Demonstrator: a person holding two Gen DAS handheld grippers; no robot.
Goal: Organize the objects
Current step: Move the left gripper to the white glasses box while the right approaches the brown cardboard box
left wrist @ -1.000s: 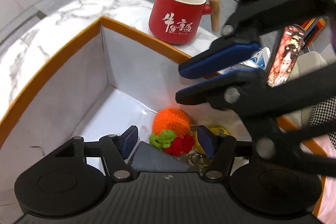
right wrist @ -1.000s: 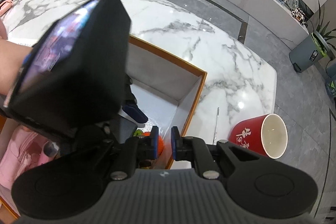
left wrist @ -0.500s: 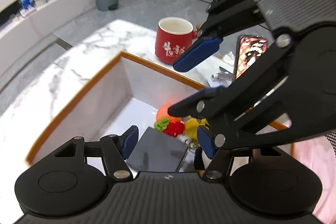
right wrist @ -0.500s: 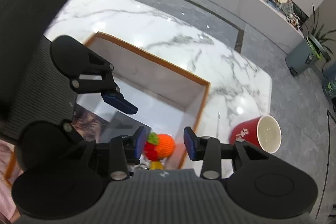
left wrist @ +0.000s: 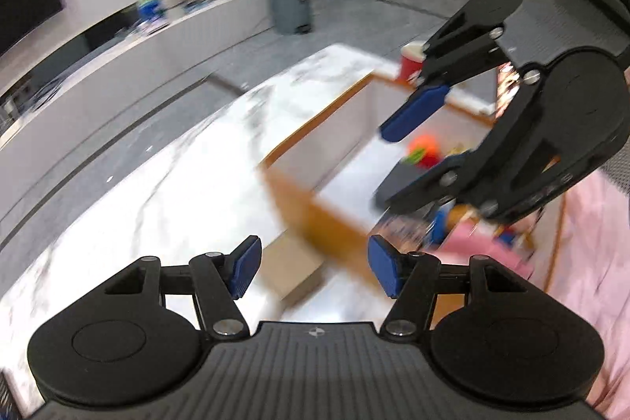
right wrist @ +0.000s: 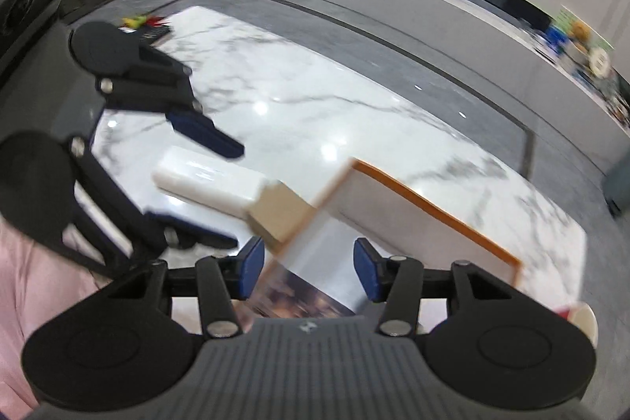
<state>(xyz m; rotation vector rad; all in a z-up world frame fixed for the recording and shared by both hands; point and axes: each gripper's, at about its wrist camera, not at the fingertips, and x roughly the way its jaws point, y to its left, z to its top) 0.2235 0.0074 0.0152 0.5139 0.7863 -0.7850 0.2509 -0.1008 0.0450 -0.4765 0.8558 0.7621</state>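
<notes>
Both claws are seen spread apart with nothing between their blue pads: the left gripper (left wrist: 315,268) is held wide above the near corner of the orange-rimmed box (left wrist: 315,219), and the jaws of the right gripper (right wrist: 305,270) have just been opening, empty, over the same box (right wrist: 433,207). Inside the box, an orange knitted toy (left wrist: 423,146) and a dark flat card (left wrist: 397,180) can be made out, though blurred. A white oblong case (right wrist: 204,180) and a small tan block (right wrist: 279,209) are set on the white marble tabletop (right wrist: 299,85) just outside the box. A red mug (left wrist: 409,63) is placed beyond the far rim. Grey floor tiles (right wrist: 354,10), a long low counter (left wrist: 165,34) crowded with small items and a grey bin (left wrist: 289,4) are seen farther off.
</notes>
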